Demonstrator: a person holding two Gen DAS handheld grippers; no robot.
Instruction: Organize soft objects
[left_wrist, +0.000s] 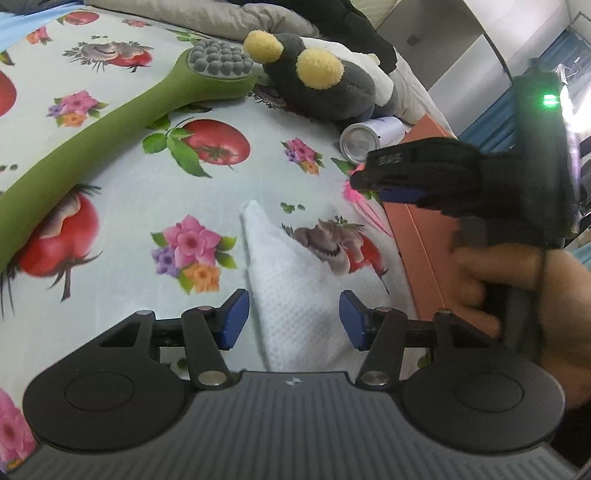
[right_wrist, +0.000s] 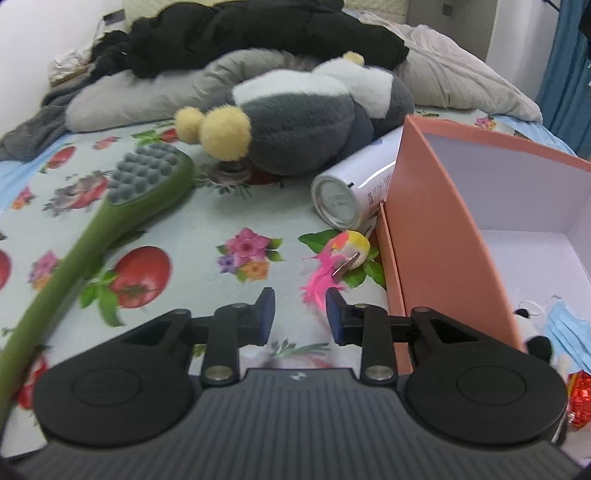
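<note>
Below the left gripper (left_wrist: 294, 319), its fingers spread and empty, a white cloth (left_wrist: 295, 288) lies between them, likely the next pick; at two o'clock the right gripper (right_wrist: 301, 315), half-parted, nears a pink feathered toy (right_wrist: 334, 264) beside the orange box (right_wrist: 436, 229); open bedsheet (right_wrist: 207, 221) lies at ten o'clock.

A bedroom at home: floral bedsheet (left_wrist: 122, 177), pillows (right_wrist: 461, 70), rumpled clothes (right_wrist: 258, 33).
</note>
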